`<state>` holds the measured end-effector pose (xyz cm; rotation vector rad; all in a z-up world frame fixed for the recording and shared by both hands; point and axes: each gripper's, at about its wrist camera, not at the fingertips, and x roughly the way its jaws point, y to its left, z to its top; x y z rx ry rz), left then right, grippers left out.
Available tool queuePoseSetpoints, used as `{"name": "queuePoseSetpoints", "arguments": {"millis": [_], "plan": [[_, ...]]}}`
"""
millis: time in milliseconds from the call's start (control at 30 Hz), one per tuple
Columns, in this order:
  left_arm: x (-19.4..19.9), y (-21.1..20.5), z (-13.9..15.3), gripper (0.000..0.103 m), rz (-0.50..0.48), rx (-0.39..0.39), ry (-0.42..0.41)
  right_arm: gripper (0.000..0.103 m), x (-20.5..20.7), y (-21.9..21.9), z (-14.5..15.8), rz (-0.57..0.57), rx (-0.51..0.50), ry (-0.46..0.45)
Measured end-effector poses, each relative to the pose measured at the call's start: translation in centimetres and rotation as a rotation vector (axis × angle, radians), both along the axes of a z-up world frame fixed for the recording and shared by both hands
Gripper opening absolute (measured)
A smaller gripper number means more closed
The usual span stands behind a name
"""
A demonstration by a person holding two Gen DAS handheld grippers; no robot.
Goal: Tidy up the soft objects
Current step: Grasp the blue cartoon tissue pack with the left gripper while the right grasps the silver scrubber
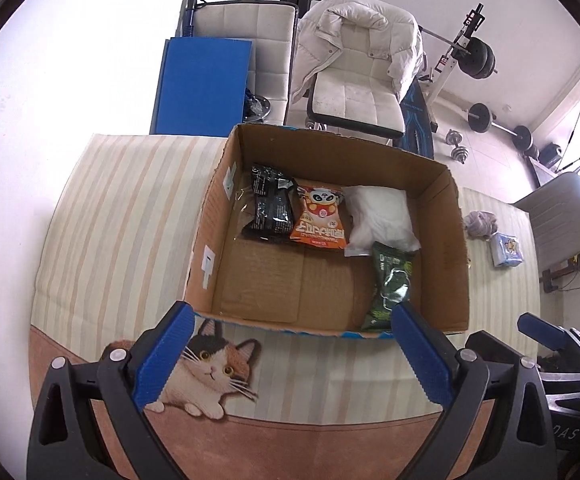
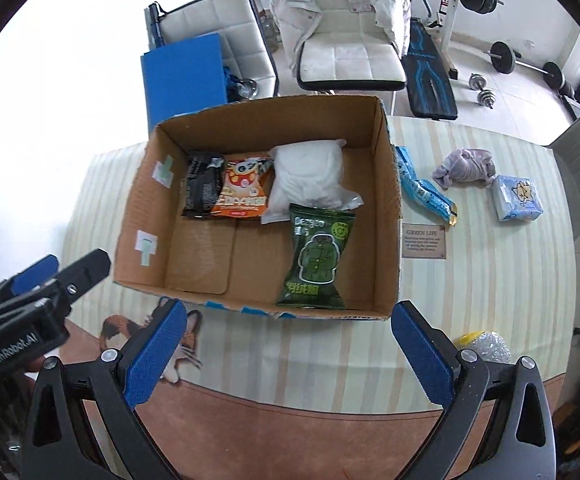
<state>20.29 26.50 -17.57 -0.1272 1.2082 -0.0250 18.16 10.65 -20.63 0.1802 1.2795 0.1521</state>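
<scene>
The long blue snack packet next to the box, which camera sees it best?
The right wrist view. There the blue snack packet lies in full sight on the striped tablecloth, just right of the cardboard box. In the left wrist view the box's right wall hides it completely, so you cannot see it there.

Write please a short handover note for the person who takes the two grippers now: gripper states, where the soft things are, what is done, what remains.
Left gripper: open, holding nothing. Right gripper: open, holding nothing.
In the cardboard box: black packet, orange snack bag, white bag, green packet.
On the table, right of the box: blue packet, grey cloth, tissue pack, and a yellow item near the right gripper.
</scene>
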Motion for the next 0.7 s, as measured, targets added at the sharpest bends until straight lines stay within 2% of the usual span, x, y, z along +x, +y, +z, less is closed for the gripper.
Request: {"name": "queuePoseSetpoints", "arguments": {"millis": [100,200,300,367,433,533,700], "plan": [[-1.2,-2.1,1.1,0.101,-0.007,-0.013,-0.017,0.103,-0.9,-1.5,1.1,-0.01,0.047,-0.038],[-2.6,-5.8,1.4,0.1,-0.032,-0.078,0.001,0.103,-2.0,-4.6,2.0,-0.026,0.032,-0.067],[-3.5,-10.8,-0.2,0.1,-0.074,-0.178,0.062,0.103,-3.4,-9.6,1.9,-0.072,-0.001,-0.064],[-3.8,-14.6,-2.0,0.1,-0.109,-0.196,0.114,0.103,-4.4,-13.4,1.1,-0.092,-0.033,-0.035],[-4.2,-18.1,-3.6,0.1,-0.149,-0.165,0.14,0.103,-5.2,-17.0,-0.5,-0.087,-0.068,0.016],[-4.5,-23.3,-6.9,0.1,-0.214,-0.04,0.174,0.103,-5.9,-21.8,-5.2,-0.048,-0.118,0.159],[-4.6,-28.5,-12.0,0.1,-0.29,0.201,0.209,0.103,-5.8,-24.3,-13.4,0.103,-0.196,0.314]]}}
